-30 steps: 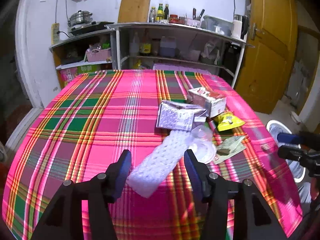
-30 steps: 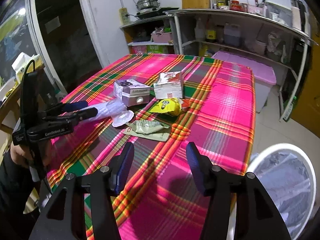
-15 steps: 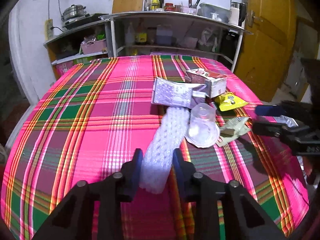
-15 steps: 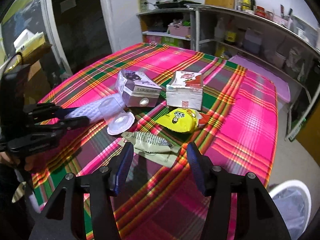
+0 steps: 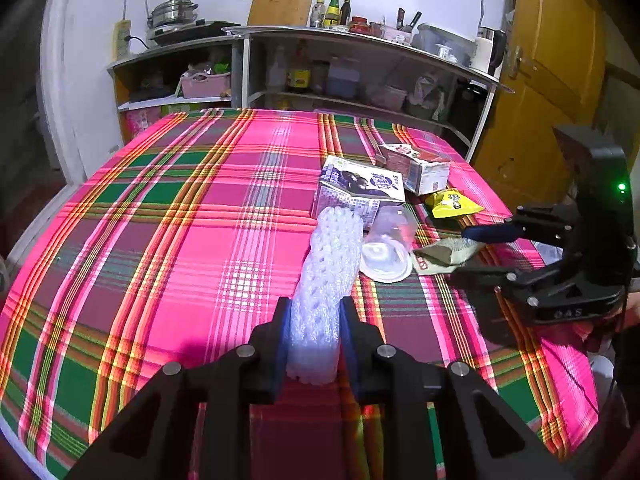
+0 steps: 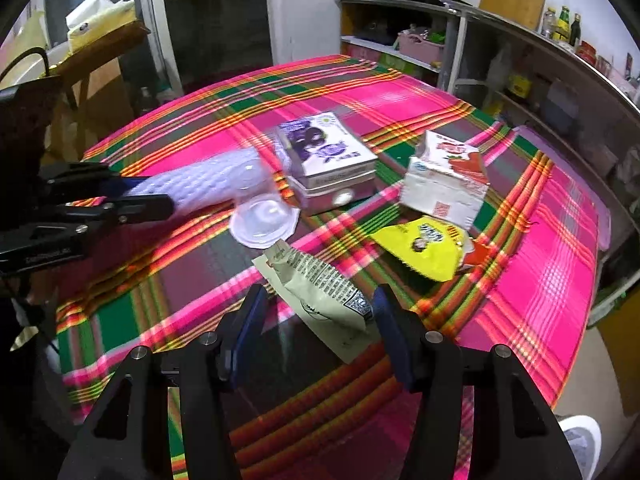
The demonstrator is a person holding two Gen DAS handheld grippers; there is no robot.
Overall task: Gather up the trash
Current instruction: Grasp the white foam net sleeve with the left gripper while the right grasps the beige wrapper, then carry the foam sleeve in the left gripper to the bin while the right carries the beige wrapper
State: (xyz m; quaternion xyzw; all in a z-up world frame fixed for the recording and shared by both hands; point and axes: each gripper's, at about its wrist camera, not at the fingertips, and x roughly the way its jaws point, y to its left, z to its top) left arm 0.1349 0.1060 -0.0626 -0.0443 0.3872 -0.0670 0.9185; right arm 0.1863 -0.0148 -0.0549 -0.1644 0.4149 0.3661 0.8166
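From the left wrist, the left gripper (image 5: pixel 313 346) was clamped on the near end of the white foam net sleeve (image 5: pixel 326 280), which lay beside the clear plastic cup (image 5: pixel 387 249), probably to lift it off the plaid tablecloth (image 5: pixel 160 240). From the right wrist, the right gripper (image 6: pixel 318 334) stood wide apart, straddling the pale green wrapper (image 6: pixel 320 292) in front of that cup (image 6: pixel 264 216), gripping nothing yet.

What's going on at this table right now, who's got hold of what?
Trash is being collected off the plaid table. The left hand-held gripper is shut on the white foam net sleeve, which lies beside a clear plastic cup. The right hand-held gripper is open, with the pale green wrapper between its fingers, not yet gripped. Two cartons and a yellow snack bag lie untouched.
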